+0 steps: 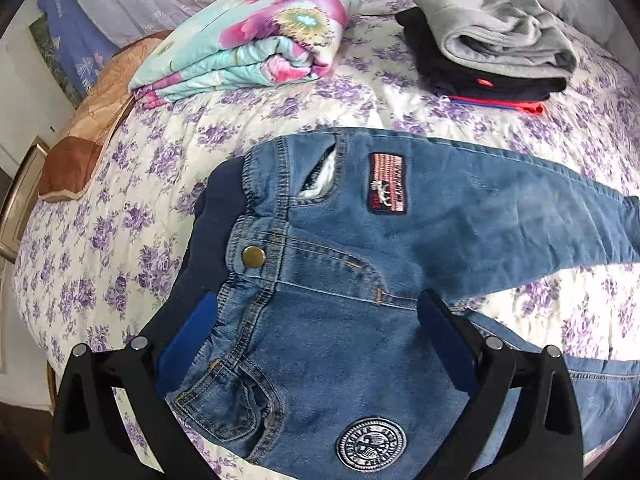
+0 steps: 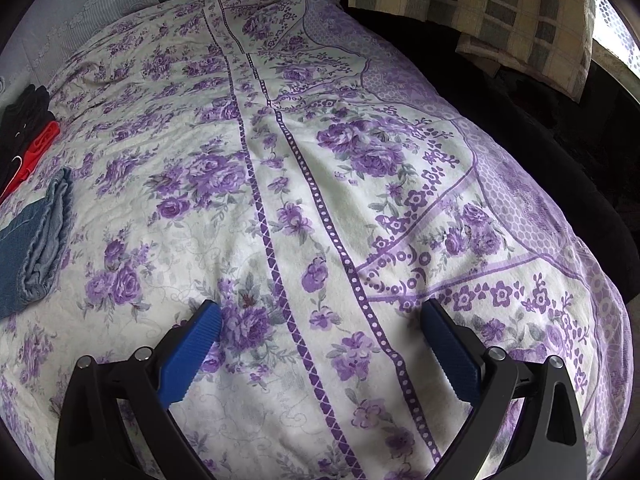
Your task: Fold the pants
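While the jeans (image 1: pixel 340 280) lie flat and unfolded on the bedspread (image 1: pixel 160 152), filling the lower middle of the left wrist view, I judge the fold has not begun. My left gripper (image 1: pixel 316 332) hangs over the waistband with jaws apart, gripping nothing. At the upper right sits a stack of folded clothes (image 1: pixel 492 48). My right gripper (image 2: pixel 320 344), jaws also apart, hovers over bare floral cloth, a leg hem (image 2: pixel 36 248) at its frame's left edge. Next I would close on waistband and hem.

Left tool (image 1: pixel 320 320) and right tool (image 2: pixel 320 332) both gape wide, gripping nothing.
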The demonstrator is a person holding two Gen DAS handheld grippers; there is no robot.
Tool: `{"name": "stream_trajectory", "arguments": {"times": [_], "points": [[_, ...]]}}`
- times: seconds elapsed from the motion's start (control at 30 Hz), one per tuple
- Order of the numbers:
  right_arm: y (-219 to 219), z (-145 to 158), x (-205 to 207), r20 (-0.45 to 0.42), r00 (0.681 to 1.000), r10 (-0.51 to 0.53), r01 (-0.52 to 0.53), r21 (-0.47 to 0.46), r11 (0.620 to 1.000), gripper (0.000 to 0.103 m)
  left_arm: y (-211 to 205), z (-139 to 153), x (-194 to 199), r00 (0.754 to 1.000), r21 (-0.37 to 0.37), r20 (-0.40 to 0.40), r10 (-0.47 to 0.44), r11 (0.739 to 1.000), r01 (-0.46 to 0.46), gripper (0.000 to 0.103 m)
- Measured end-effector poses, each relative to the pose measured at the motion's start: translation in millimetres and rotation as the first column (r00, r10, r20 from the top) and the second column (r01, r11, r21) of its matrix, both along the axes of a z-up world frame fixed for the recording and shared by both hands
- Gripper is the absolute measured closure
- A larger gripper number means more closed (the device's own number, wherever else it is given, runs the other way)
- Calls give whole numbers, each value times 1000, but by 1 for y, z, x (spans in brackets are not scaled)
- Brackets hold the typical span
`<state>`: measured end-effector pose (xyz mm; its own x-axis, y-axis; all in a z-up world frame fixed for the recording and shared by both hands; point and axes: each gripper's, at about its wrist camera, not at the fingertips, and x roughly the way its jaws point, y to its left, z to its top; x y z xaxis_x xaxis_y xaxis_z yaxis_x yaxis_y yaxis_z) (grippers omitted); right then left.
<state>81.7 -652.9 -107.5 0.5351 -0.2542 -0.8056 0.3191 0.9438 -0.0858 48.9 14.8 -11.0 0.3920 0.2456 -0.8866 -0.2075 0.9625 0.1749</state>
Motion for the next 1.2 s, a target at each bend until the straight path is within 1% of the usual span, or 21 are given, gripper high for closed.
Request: {"name": "stream_trajectory", "arguments": {"times": [0.07, 0.1, 0.17, 0.23, 0.27, 0.37, 0.43, 0.47, 0.5, 0.57, 0.6, 0.67, 0.73, 0.77, 0.87, 0.93, 1.0, 1.03, 1.1, 1.13, 1.2], "points": [[-2, 0, 0, 3, 1000, 1, -1, 12, 1000, 3, -17, 3, -1, 1000, 41, -6, -30, 999, 30, 5], [-3, 0, 1, 6, 1000, 1, -2, 24, 1000, 3, -24, 4, 0, 999, 50, -6, -41, 998, 41, 5], [-4, -1, 1, 10, 1000, 0, -1, 32, 999, 3, -36, 8, 0, 998, 49, -3, -56, 997, 56, 5], [1, -1, 2, 2, 1000, 2, -2, 5, 1000, 3, -47, 11, 0, 998, 47, -3, -63, 997, 63, 5], [0, 0, 2, -3, 1000, 0, 0, 8, 1000, 3, -51, 13, 0, 998, 49, -3, -65, 997, 65, 5], [-5, 5, 3, -56, 998, 20, -17, 58, 998, 3, -63, 17, 1, 997, 69, -7, -72, 995, 72, 5], [-5, 14, 6, -98, 995, -1, 8, 72, 997, 4, -69, 21, 0, 998, 84, -1, -70, 994, 70, 5], [-3, 20, 5, -95, 995, -17, 24, 71, 997, 4, -70, 24, -1, 997, 83, 4, -72, 994, 71, 5], [1, 28, 2, -71, 997, -7, 12, 77, 997, 4, -72, 26, -1, 997, 85, 10, -73, 994, 72, 5], [13, 45, -2, -20, 999, 45, -44, 83, 996, 4, -74, 30, -1, 997, 90, 19, -73, 993, 71, 5], [20, 53, -3, -2, 997, 78, -77, 106, 991, 4, -75, 32, 0, 997, 86, 22, -77, 993, 75, 5], [33, 68, 0, 30, 990, 141, -144, 187, 972, 4, -74, 33, 2, 995, 84, 25, -92, 992, 89, 5], [48, 78, 8, 45, 979, 200, -204, 260, 944, 4, -69, 36, 6, 993, 79, 28, -117, 990, 114, 5], [55, 82, 14, 51, 971, 233, -237, 280, 930, 4, -64, 38, 8, 991, 78, 33, -132, 989, 129, 5], [77, 90, 29, 95, 949, 302, -316, 330, 889, 4, -42, 42, 19, 986, 109, 50, -158, 982, 152, 5], [90, 90, 41, 97, 940, 328, -341, 345, 874, 4, -26, 43, 31, 982, 104, 65, -178, 980, 170, 5], [103, 88, 52, 91, 934, 345, -355, 335, 873, 4, -11, 41, 46, 984, 124, 56, -171, 979, 163, 5], [110, 86, 61, 83, 927, 366, -372, 344, 863, 4, -4, 39, 54, 985, 130, 47, -166, 979, 159, 5], [126, 81, 77, 61, 907, 416, -411, 345, 844, 4, 9, 36, 68, 985, 109, 44, -167, 981, 162, 5], [134, 79, 86, 53, 897, 439, -429, 344, 835, 4, 17, 34, 74, 985, 85, 43, -166, 983, 162, 5], [142, 69, 106, 33, 886, 462, -441, 366, 820, 4, 33, 30, 84, 984, 37, 43, -171, 985, 169, 5]]}}
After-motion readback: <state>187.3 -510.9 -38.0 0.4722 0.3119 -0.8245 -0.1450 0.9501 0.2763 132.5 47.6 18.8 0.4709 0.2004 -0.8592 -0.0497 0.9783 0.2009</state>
